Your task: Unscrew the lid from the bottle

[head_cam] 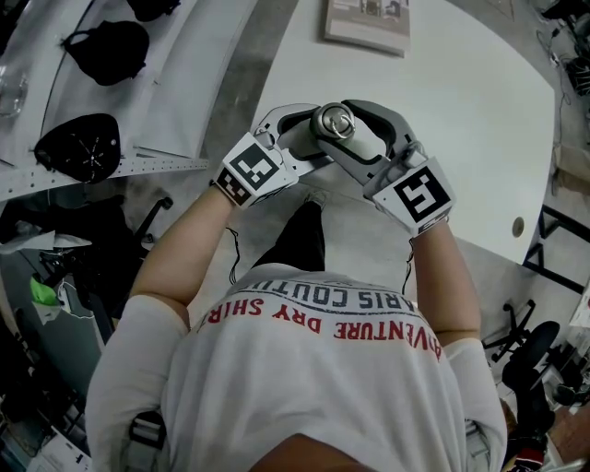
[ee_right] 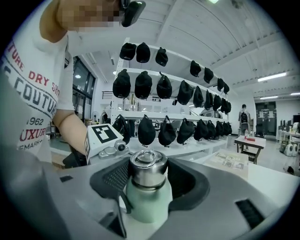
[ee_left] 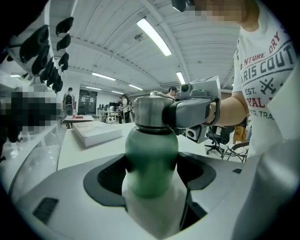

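While the left gripper (ee_left: 152, 173) has its 2 jaws closed on the body of the pale green metal bottle (ee_left: 151, 159), dark pads pressing it from both sides, the right gripper (ee_right: 149, 176) has its 2 jaws set around the brushed steel screw lid (ee_right: 148, 169), pads against the lid's sides. The lid sits on the bottle's neck, with 1 small metal ring lying flat on top. The bottle stands upright in the air, carried by the grippers over the near edge of the round white table (head_cam: 461, 92), just in front of the person's chest; it does not touch the table. The 2 grippers meet at the bottle from opposite sides, their marker cubes turned up toward the head view. A flat printed booklet (head_cam: 367, 23) lies on the far side of the table. White shelves (head_cam: 166, 88) beside the table, on the person's left, carry rows of black caps (head_cam: 78, 147).
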Tool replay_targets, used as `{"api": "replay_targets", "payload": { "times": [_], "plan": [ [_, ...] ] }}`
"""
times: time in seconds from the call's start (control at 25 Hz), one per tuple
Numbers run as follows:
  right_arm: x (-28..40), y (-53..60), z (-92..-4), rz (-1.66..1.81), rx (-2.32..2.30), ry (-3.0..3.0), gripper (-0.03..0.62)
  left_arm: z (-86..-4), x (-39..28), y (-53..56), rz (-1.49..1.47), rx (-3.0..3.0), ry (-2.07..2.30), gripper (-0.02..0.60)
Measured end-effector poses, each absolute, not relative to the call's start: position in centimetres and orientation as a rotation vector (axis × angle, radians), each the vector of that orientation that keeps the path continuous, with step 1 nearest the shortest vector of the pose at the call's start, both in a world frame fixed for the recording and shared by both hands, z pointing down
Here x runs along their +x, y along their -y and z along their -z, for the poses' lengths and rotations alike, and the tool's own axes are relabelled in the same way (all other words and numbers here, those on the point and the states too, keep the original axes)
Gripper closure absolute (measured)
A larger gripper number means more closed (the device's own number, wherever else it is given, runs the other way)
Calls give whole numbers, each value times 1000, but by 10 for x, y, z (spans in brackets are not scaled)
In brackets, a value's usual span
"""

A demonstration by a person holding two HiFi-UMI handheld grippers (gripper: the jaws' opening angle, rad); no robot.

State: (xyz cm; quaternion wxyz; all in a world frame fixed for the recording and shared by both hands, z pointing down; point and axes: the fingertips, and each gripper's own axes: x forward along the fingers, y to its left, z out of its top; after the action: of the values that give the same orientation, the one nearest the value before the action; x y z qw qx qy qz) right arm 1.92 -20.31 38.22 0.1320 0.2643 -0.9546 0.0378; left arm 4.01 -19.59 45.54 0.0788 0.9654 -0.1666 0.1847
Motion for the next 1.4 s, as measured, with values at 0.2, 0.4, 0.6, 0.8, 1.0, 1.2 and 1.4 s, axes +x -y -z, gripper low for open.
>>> {"api": "replay_targets", "payload": {
  "times": [0.2, 0.4, 0.6, 0.8, 1.0, 1.2, 1.4],
  "plan": [
    [16, 200, -382, -110, 625, 2806, 336, -457, 38, 193, -572, 2922, 367, 225],
    [14, 198, -381, -107, 480, 2828, 336, -456, 37, 192, -591, 2954, 208, 225],
    [12, 196, -381, -84, 322, 2811, 338, -456, 36, 191, -608, 2972, 68, 225],
    [11, 195, -382, -96, 284, 2821, 336, -456, 35, 190, -623, 2965, 47, 225],
    [13, 193, -382, -145, 354, 2835, 285, -456, 36, 191, -593, 2958, 136, 225],
    [19, 194, -367, -132, 599, 2893, 275, -455, 37, 190, -595, 2931, 298, 225],
    [22, 194, -367, -98, 832, 2832, 276, -455, 36, 190, -539, 2870, 546, 225]
  ]
}}
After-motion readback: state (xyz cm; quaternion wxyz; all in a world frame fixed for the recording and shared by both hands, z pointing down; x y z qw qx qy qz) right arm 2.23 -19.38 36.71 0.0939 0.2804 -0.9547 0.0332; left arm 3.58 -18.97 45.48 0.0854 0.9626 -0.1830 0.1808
